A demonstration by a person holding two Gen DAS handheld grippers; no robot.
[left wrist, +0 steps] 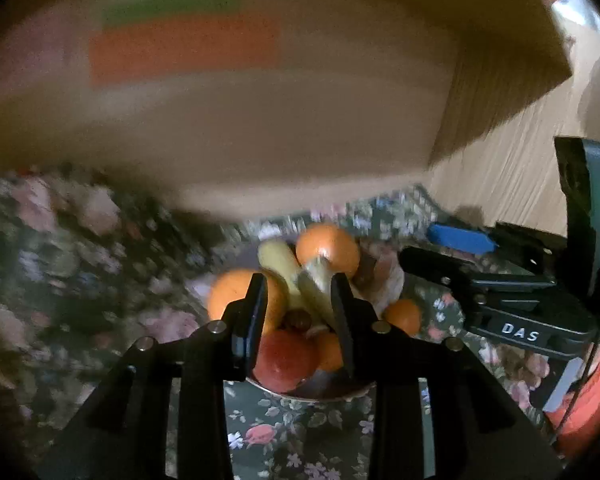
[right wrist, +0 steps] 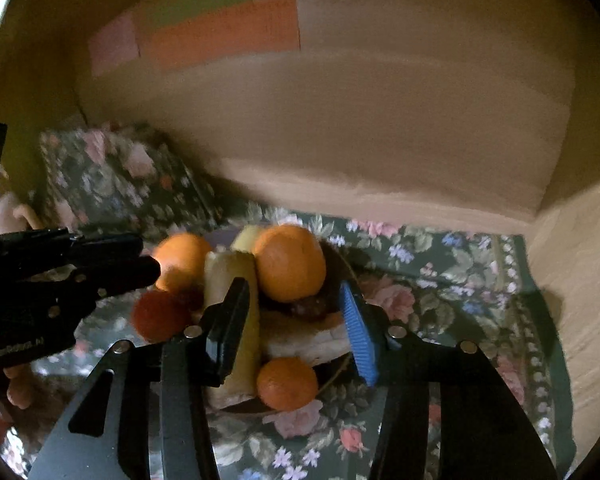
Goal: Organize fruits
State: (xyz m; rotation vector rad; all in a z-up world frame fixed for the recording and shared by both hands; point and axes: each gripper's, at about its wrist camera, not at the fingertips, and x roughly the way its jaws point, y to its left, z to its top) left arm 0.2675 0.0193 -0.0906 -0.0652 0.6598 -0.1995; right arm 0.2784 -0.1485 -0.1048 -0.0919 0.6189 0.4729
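Observation:
A bowl (left wrist: 320,394) of fruit sits on a floral cloth. It holds oranges (left wrist: 327,249), bananas (left wrist: 284,268) and a red apple (left wrist: 286,360). My left gripper (left wrist: 300,320) is open, just above the bowl's near side, nothing between its fingers. In the right wrist view the same bowl (right wrist: 336,372) shows oranges (right wrist: 290,262), a banana (right wrist: 230,276), the red apple (right wrist: 160,316) and a small orange (right wrist: 287,383). My right gripper (right wrist: 296,328) is open and empty over the bowl, with a blue pad (right wrist: 360,336) on one finger. Each gripper shows in the other's view.
A large cardboard box (left wrist: 240,128) with a green and orange label stands right behind the bowl, also in the right wrist view (right wrist: 360,120). The floral tablecloth (right wrist: 440,280) covers the table. A wooden wall (left wrist: 512,176) lies at the right.

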